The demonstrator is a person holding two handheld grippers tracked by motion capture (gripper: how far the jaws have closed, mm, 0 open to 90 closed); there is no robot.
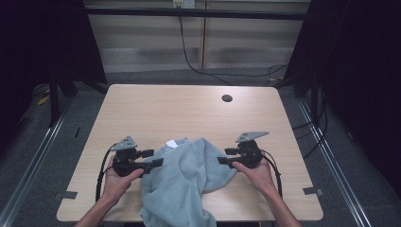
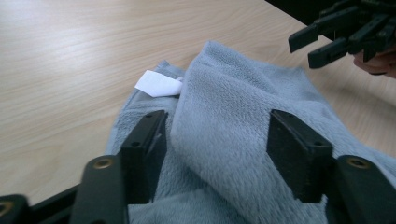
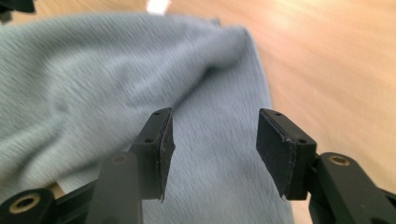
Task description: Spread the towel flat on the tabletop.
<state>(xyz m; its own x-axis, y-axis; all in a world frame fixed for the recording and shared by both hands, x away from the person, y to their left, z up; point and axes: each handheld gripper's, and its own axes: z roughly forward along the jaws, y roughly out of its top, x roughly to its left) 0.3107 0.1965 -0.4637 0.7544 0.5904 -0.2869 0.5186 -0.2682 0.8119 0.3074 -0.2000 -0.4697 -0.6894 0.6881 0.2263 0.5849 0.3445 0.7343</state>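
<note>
Item: grey-blue fleece towel [image 1: 189,182], crumpled, lower centre of the high view, front part hanging over the near edge of the wooden table [image 1: 189,106].
Label: white tag [image 2: 159,85] at its far-left corner.
Left gripper [image 1: 153,158]: jaws apart, nothing held, at the towel's left edge.
Right gripper [image 1: 224,156]: jaws apart, nothing held, at the right edge.
Handling: likely light, limp, prone to sagging.
Hold: best at corners or hem.

right gripper [image 3: 215,154] jaws apart, nothing pinched between pads, hovering over grey-blue towel [image 3: 107,79]; towel rumpled, one fold ridge running toward top right, edge lying on wooden table [image 3: 336,60]; small white tag [image 3: 158,6] at towel's far edge, slight motion blur
</note>
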